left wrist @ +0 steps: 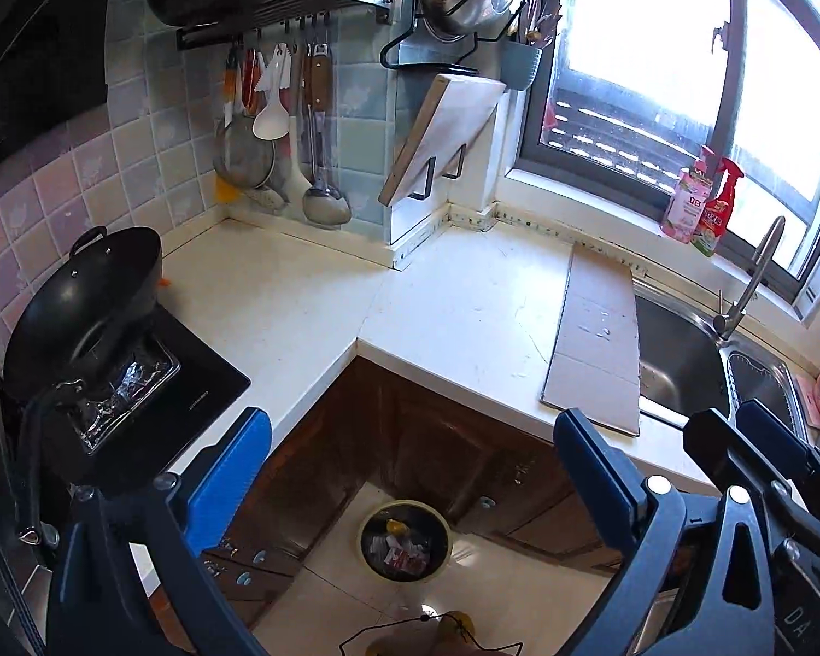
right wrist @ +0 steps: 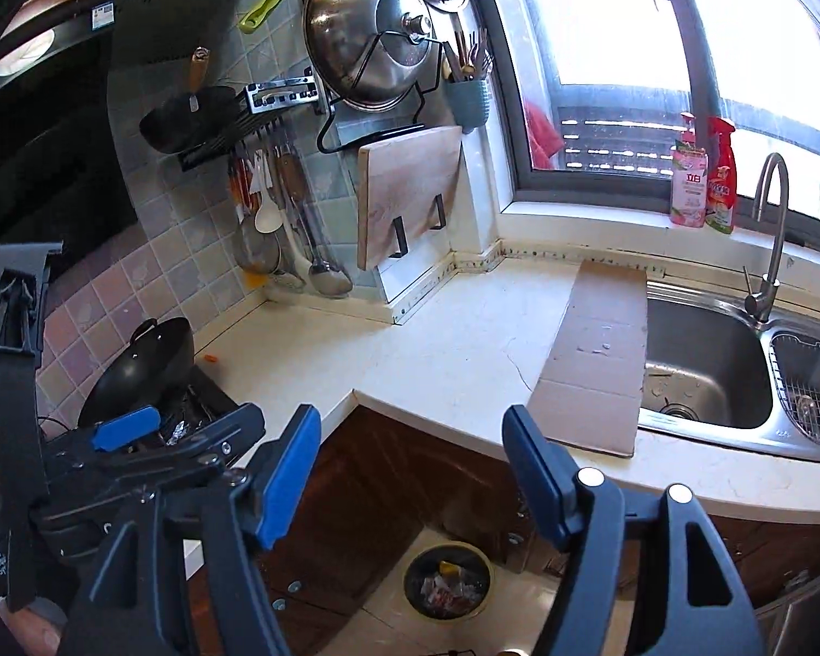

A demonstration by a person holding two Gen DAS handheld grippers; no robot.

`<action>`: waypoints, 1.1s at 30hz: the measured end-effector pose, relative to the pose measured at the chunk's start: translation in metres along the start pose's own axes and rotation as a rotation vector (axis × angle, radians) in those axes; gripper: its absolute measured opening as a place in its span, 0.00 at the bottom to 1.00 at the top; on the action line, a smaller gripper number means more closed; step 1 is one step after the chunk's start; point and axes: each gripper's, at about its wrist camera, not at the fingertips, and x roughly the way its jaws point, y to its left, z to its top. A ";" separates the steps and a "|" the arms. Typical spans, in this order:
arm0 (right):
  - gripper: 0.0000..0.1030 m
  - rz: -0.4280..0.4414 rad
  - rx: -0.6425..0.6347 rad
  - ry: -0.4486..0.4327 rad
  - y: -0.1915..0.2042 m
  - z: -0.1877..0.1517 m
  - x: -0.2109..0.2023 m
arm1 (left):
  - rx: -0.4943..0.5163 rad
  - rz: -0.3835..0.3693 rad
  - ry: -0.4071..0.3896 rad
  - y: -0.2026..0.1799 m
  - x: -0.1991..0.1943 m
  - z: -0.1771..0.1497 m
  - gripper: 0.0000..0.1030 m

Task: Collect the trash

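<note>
both grippers are up over the corner of the bench [left wrist: 454, 295] and i've got nothing in either one. left gripper [left wrist: 410, 470] has its jaws wide apart with only air between, and the right gripper [right wrist: 410, 470] is spread wide and empty too. the trash bin [right wrist: 447, 582] sits on the floor tiles right below, tucked against the brown cabinets, with crumpled wrappers [left wrist: 402, 549] already inside it. a flat piece of cardboard [right wrist: 596, 361] lies on the bench, overhanging the sink [right wrist: 705, 361] edge.
</note>
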 end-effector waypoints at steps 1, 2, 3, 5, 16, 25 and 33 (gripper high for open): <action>0.67 -0.004 0.001 -0.003 -0.001 0.000 0.000 | -0.002 0.001 0.000 0.000 0.000 0.000 0.99; 0.67 -0.006 0.002 -0.007 -0.001 0.001 -0.001 | -0.005 0.001 -0.001 0.000 0.000 0.000 0.99; 0.67 -0.005 0.003 -0.009 -0.002 0.001 -0.001 | -0.006 0.001 -0.003 0.000 -0.001 0.000 0.99; 0.67 -0.005 0.003 -0.014 -0.004 0.003 -0.001 | -0.003 0.006 -0.011 0.000 -0.001 0.001 0.99; 0.67 -0.010 -0.010 -0.027 -0.005 0.008 0.003 | -0.023 0.029 -0.020 -0.005 0.006 0.007 0.99; 0.68 -0.002 -0.001 0.006 -0.014 0.012 0.016 | -0.025 0.048 -0.004 -0.008 0.014 0.009 0.99; 0.68 0.004 0.007 0.025 -0.020 0.013 0.026 | -0.022 0.067 0.011 -0.012 0.023 0.011 0.99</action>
